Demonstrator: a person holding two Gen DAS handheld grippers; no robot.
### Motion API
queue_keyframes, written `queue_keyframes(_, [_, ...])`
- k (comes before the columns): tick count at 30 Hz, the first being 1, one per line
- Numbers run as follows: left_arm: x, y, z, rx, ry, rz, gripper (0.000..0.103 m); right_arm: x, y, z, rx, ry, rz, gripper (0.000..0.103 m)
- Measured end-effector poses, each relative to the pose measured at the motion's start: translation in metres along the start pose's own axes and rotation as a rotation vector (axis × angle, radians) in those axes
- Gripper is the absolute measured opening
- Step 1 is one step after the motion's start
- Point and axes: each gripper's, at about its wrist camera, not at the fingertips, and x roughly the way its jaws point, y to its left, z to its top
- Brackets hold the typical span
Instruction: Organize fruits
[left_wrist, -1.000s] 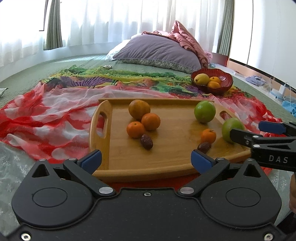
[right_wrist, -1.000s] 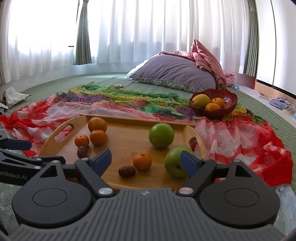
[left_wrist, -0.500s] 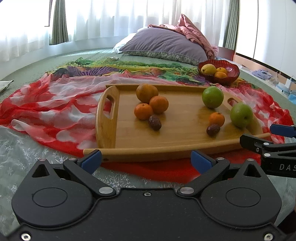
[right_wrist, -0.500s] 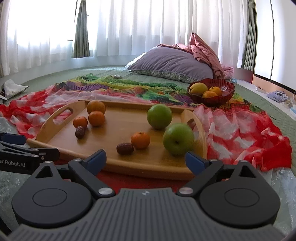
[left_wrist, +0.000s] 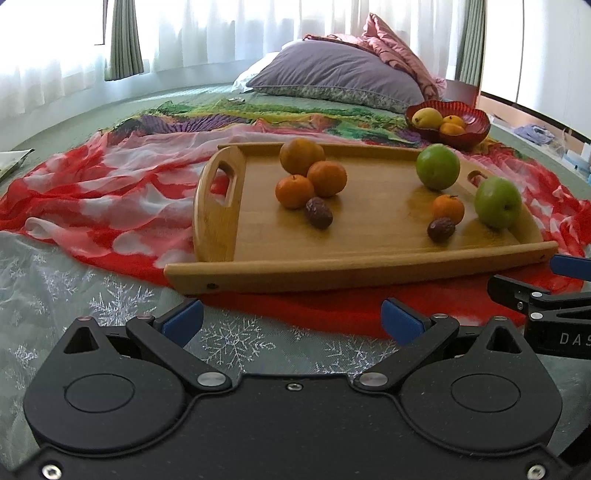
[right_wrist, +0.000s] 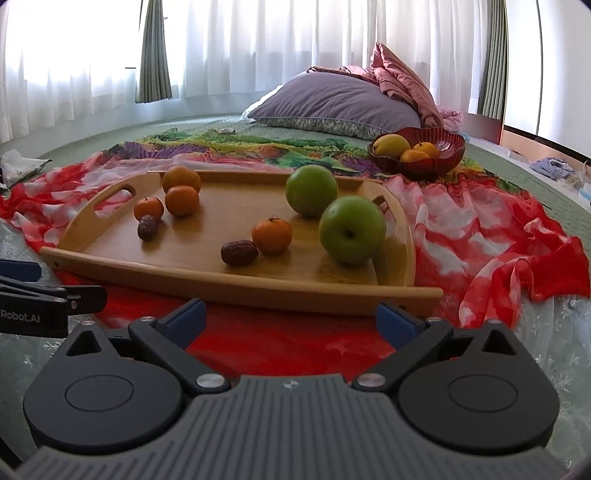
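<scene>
Both grippers stand wide with nothing between the pads; the right gripper (right_wrist: 290, 319) has just been opening, the left gripper (left_wrist: 291, 319) beside it. At 12 o'clock the tray (right_wrist: 236, 282) holds fruit. The bowl (right_wrist: 448, 149), at 1 o'clock, perhaps hides more.

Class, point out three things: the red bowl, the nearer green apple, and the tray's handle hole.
red bowl (right_wrist: 448, 147), right wrist view, inner wall.
nearer green apple (right_wrist: 351, 229), right wrist view, front skin.
tray (left_wrist: 218, 210), left wrist view, rim beside handle hole.
</scene>
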Motion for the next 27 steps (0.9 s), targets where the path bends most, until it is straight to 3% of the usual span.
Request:
queue_keyframes(13, [0.013,-0.003,-0.006,0.020,0.017,0.027,0.103,0.017,0.000,-0.010,-0.007,0.059,0.014,0.103])
queue_keyframes(27, [0.021,-0.005,-0.006,0.018,0.030,0.046,0.103,0.023,0.004,-0.016,-0.031,0.055,0.016,0.103])
